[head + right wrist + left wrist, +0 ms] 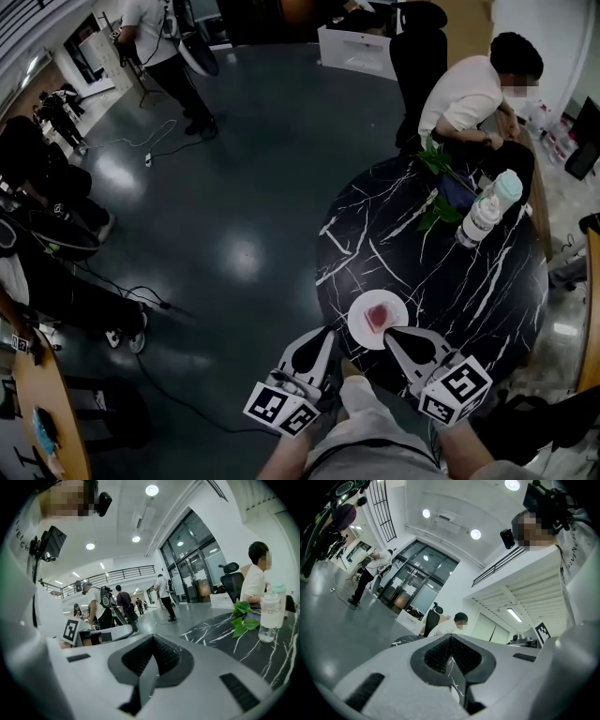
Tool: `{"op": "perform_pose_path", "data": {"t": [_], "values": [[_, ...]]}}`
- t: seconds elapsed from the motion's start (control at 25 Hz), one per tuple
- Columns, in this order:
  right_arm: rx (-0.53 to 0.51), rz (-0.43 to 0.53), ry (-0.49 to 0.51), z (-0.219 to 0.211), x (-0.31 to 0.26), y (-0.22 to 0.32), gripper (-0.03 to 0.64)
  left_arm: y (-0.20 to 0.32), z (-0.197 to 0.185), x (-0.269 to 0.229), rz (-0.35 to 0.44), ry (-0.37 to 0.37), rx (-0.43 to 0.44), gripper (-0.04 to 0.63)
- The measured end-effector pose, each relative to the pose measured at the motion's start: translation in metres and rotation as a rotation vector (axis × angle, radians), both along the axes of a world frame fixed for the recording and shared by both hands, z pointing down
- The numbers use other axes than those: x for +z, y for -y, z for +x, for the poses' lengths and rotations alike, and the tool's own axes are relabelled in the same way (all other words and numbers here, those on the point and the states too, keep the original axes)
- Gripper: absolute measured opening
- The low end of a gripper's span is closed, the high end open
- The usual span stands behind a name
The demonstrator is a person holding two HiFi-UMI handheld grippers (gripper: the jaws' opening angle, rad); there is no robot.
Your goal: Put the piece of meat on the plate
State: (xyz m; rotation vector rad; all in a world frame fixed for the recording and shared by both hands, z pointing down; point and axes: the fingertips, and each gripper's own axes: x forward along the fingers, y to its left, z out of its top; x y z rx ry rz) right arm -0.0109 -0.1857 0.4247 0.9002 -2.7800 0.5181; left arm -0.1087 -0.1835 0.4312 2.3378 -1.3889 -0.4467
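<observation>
**A:** Where is the piece of meat (377, 317)?

**B:** It lies in the middle of the white plate (360, 330). The plate sits at about 7 o'clock on the round black table (469, 291), close to the near rim.

**A:** And the two tools?

**B:** The left gripper (327, 332) has its tip just off the plate at 8 o'clock. The right gripper (390, 332) is at 5 o'clock and looks to touch or overlap the rim. Each gripper's own view shows its jaws pressed together with nothing between them. Neither one has hold of the meat or the plate.

**A:** Is anything crowding the plate?

**B:** Only the two tips. The dark, white-veined tabletop around it is bare.

**A:** What else is on the table?

**B:** A clear bottle (486, 211) with a pale cap stands upright at 2 o'clock from the plate, well apart from it. A sprig of green leaves (436, 183) lies at 1 o'clock, just beside the bottle.

**A:** Who is nearby?

**B:** A person in a white top (469, 94) sits at the far edge of the table, at 1 o'clock past the leaves, with a black office chair (417, 47) beside them. Another person (155, 33) stands on the glossy grey floor (244, 216), far off at 10 o'clock.
</observation>
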Motion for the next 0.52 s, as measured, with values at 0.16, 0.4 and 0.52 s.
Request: {"op": "perform_pose_path", "data": {"t": [0.16,0.4,0.52], "values": [[-0.004,0.001,0.001,-0.0011,-0.0026,0.0026,0.011,0.0040,0.0002,0.0003,-0.005,-0.005,0.003,0.009],[0.001,0.005,0.001,0.0021,-0.0033,0.0054,0.011,0.0070,0.0058,0.0016,-0.007,-0.006,0.013,0.009],[0.004,0.007,0.002,0.0039,-0.0049,0.0070,0.011,0.0082,0.0082,0.0001,-0.007,-0.006,0.017,0.009]]}}
